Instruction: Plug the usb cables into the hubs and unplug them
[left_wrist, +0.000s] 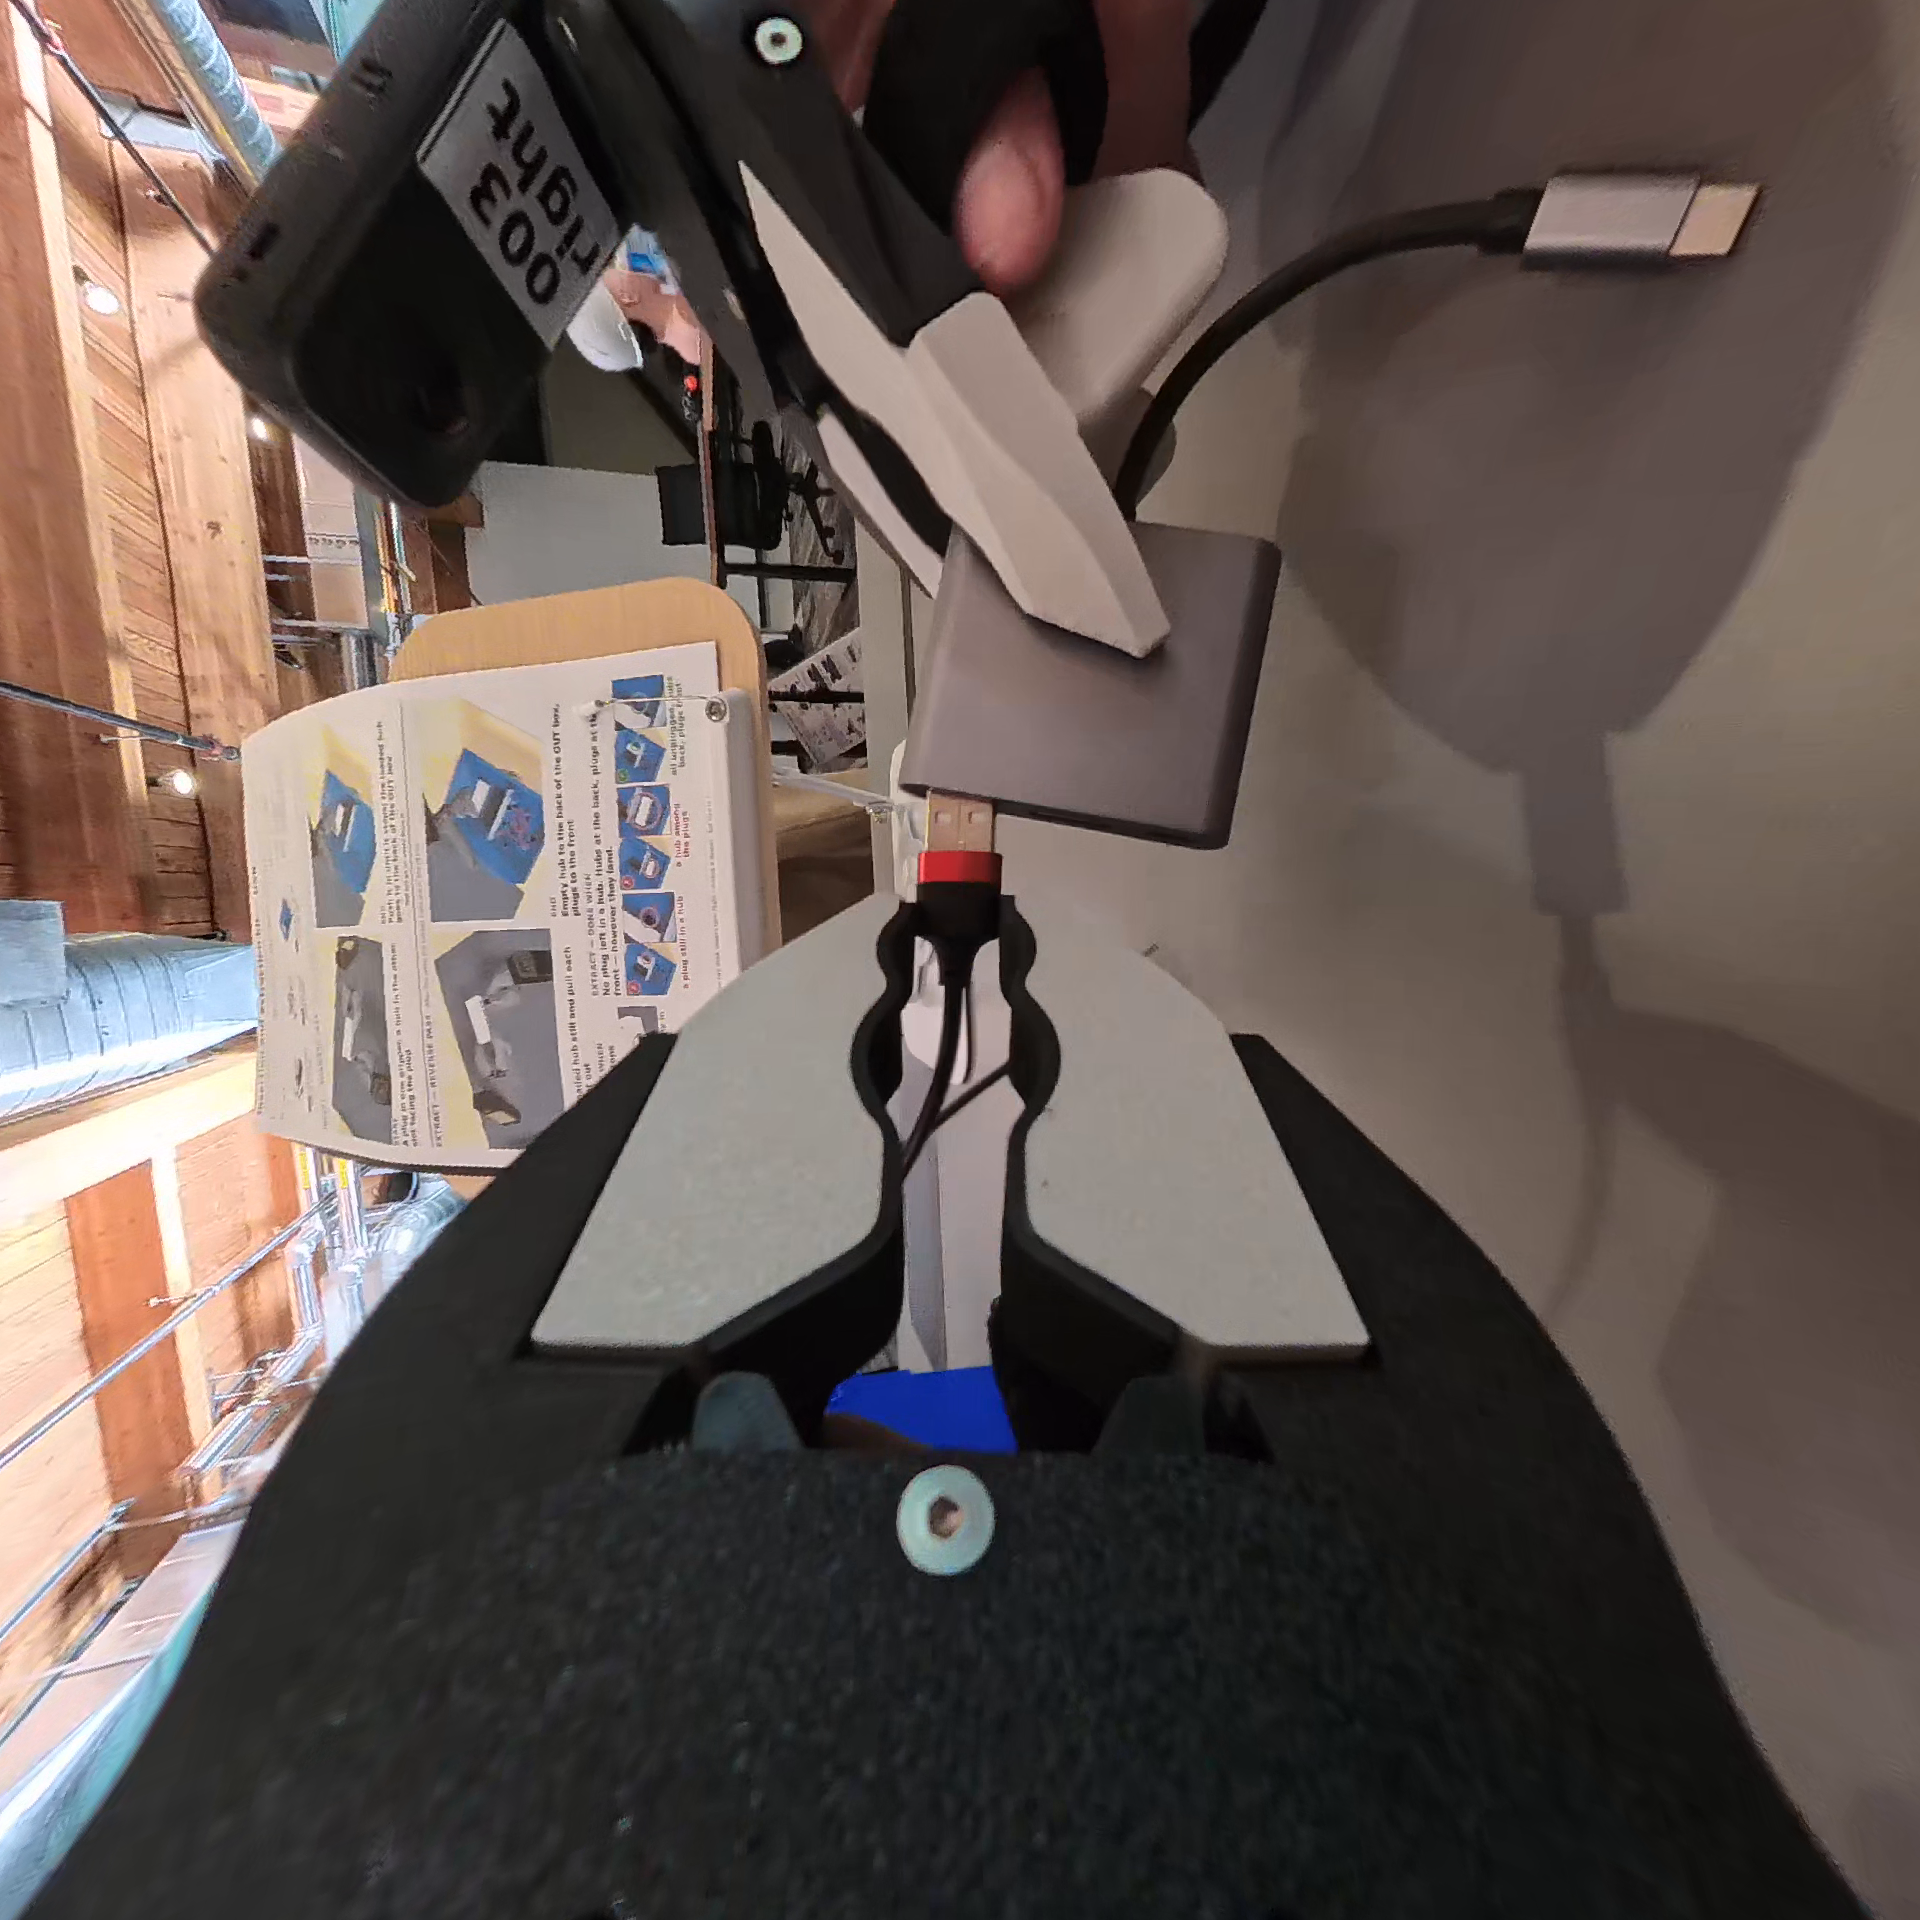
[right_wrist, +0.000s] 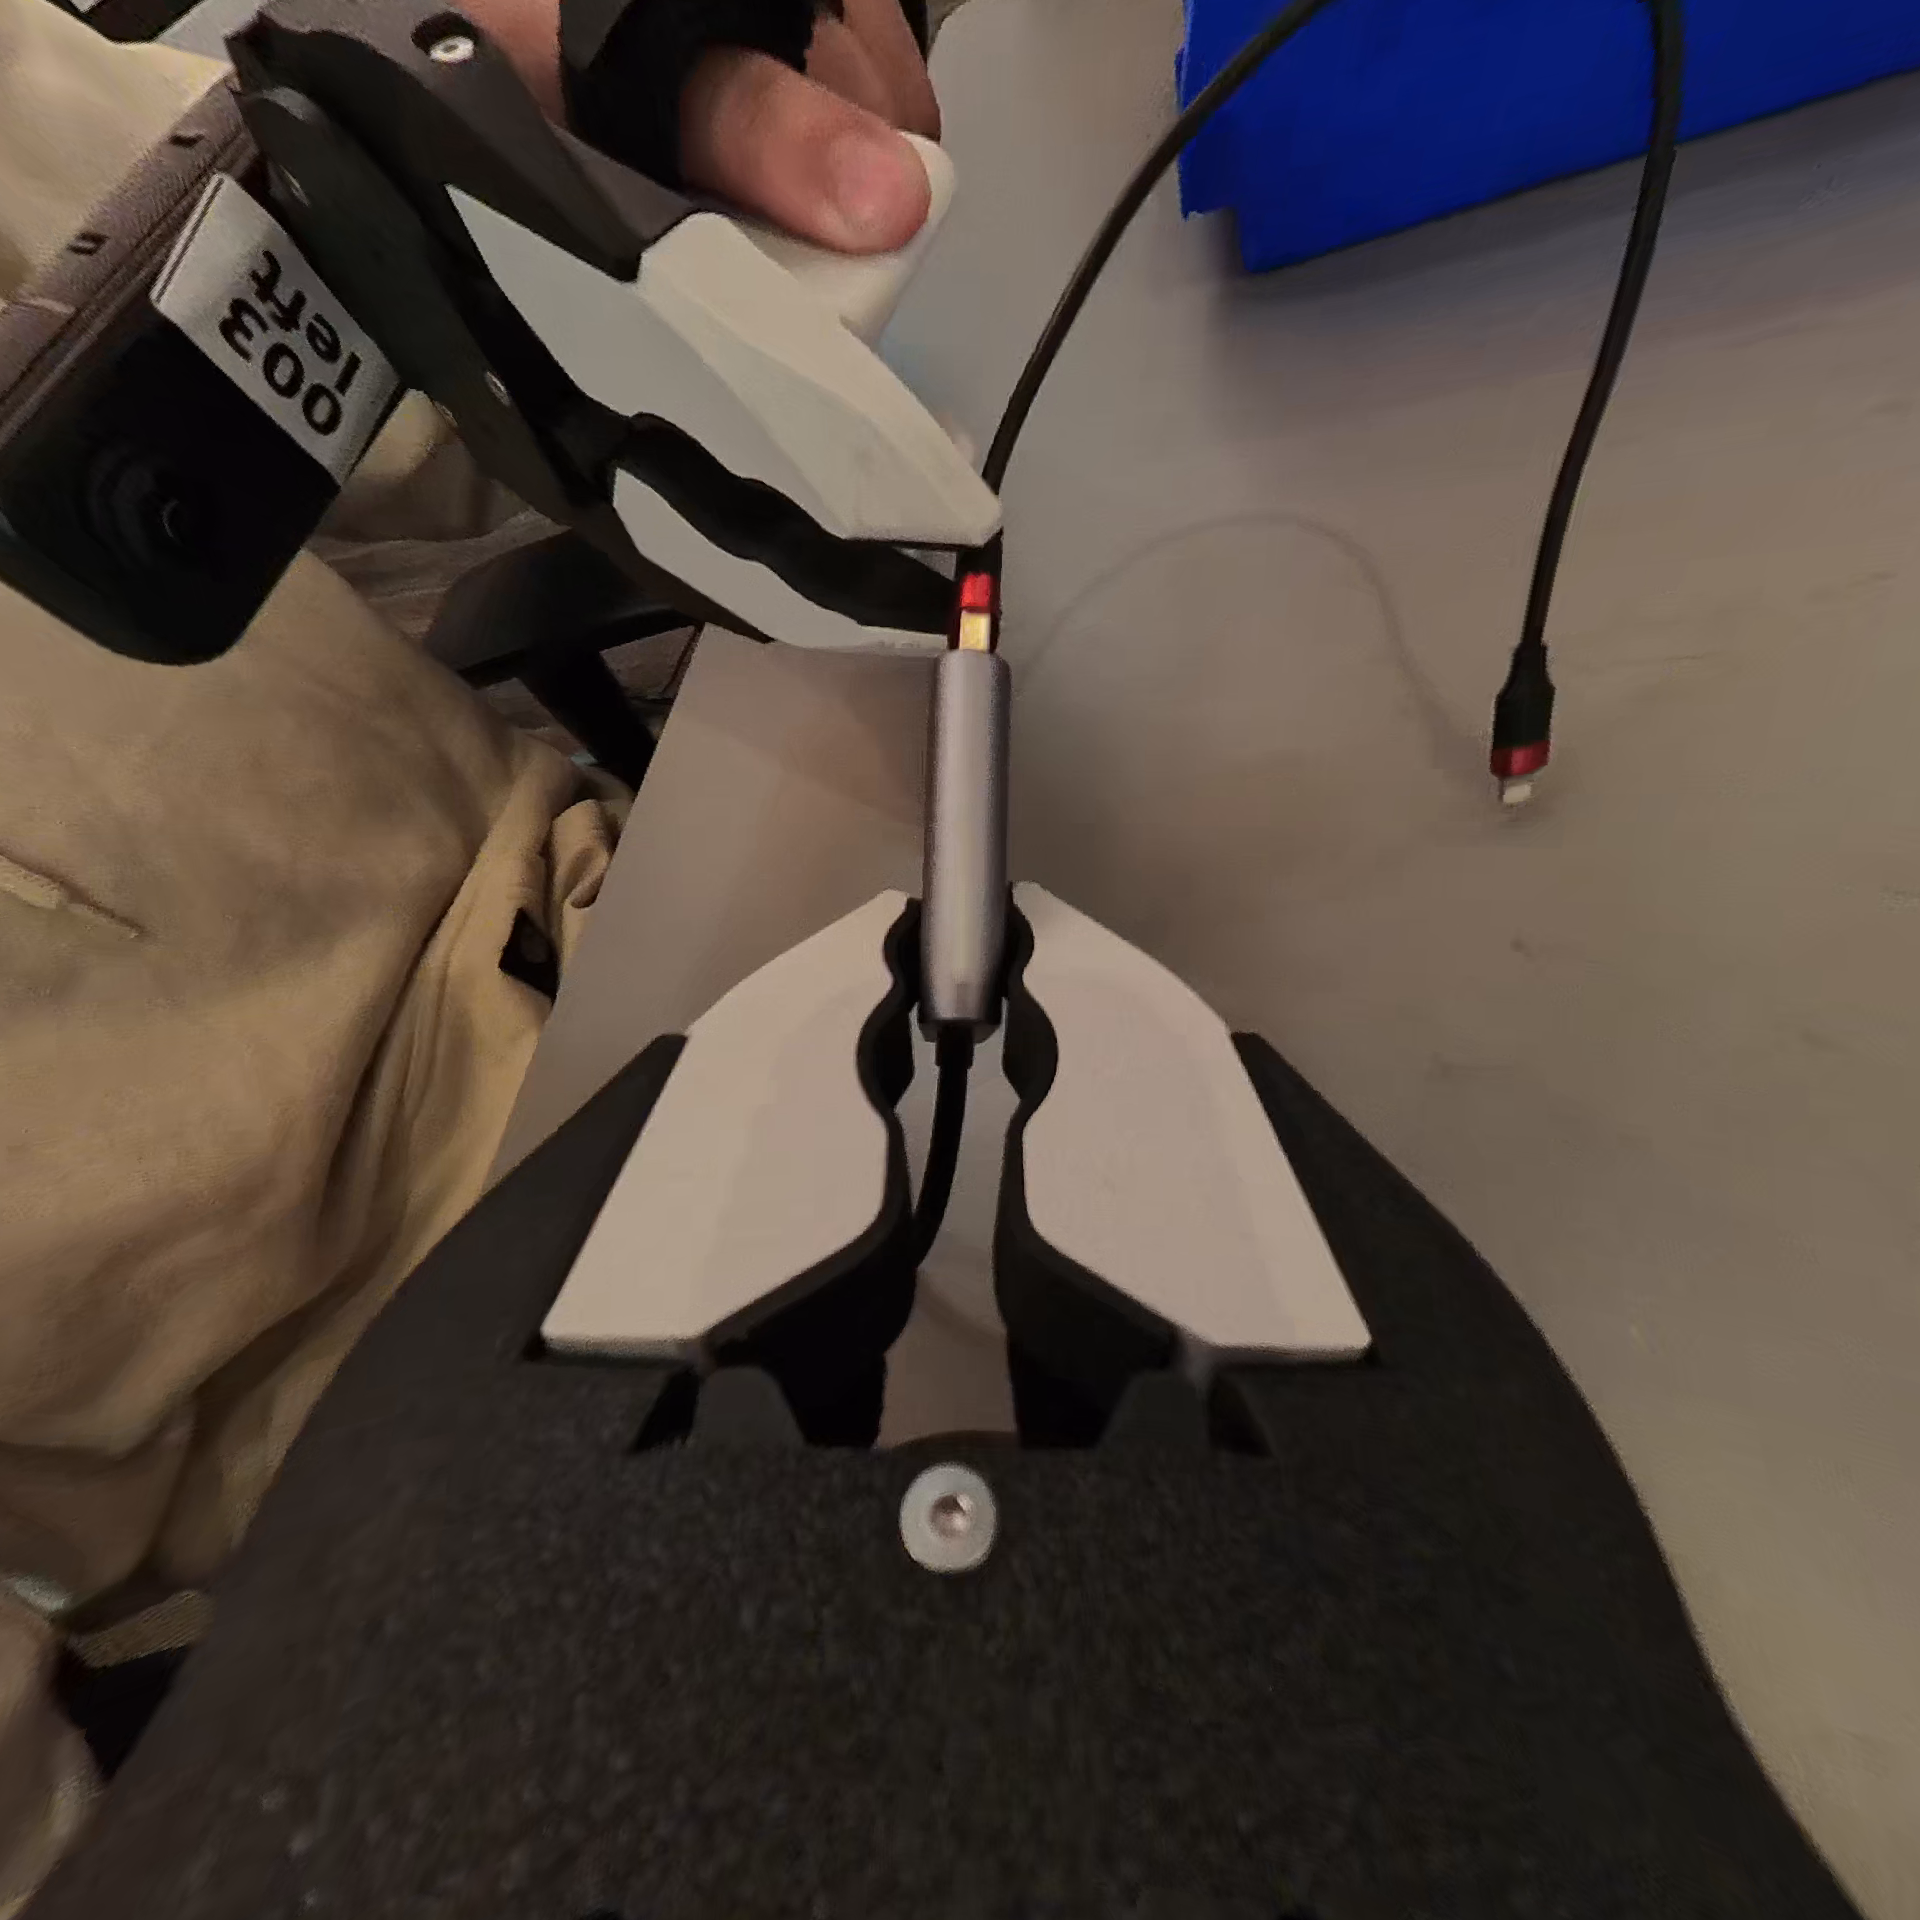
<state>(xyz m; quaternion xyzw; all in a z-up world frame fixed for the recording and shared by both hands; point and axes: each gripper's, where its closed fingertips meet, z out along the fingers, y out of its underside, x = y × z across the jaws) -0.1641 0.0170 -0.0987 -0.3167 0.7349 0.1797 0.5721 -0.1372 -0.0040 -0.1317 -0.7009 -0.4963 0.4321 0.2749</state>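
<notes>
Table (right_wrist: 1558, 1143) free on right; loose cable (right_wrist: 1590, 416) & blue bin (right_wrist: 1507, 125) block far side.

Hub (right_wrist: 966, 831) above tabletop (right_wrist: 1455, 1039); plug (right_wrist: 975, 613) at its far end; loose cable end (right_wrist: 1522, 727) to the right; bin (right_wrist: 1558, 125) behind.

- The left gripper (left_wrist: 951, 920) clamps the black body of a red-collared USB plug (left_wrist: 958, 844), its metal tip entering the near edge of a grey hub (left_wrist: 1101, 727).
- The right gripper (left_wrist: 1091, 623) pinches the hub's far part.
- An instruction sheet (left_wrist: 468, 894) stands far left.
</notes>
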